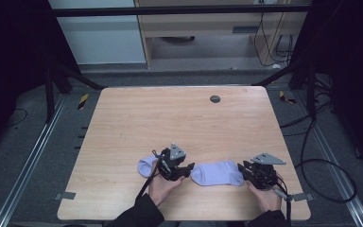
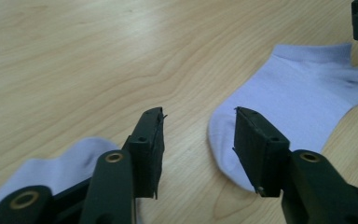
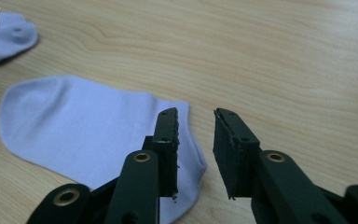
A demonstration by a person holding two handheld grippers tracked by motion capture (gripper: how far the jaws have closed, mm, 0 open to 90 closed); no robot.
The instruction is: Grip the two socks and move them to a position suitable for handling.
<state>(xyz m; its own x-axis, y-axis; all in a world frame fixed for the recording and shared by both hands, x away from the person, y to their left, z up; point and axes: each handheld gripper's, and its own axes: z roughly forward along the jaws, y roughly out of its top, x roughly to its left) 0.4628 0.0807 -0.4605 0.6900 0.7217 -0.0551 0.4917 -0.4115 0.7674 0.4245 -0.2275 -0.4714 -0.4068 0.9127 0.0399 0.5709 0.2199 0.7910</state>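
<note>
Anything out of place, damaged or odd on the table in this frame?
Nothing stands out. Two lavender socks lie flat and apart on the wooden table: the right sock between the grippers, the left sock partly under the left gripper. Both the left and right gripper are open and empty.

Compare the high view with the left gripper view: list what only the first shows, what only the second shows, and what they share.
Only the high view: both of the person's hands, the left hand among them, the round dark grommet and the floor cables. Only the left gripper view: the inner pads of the open left gripper, up close. Shared: the wooden table, the right sock and the left sock.
</note>
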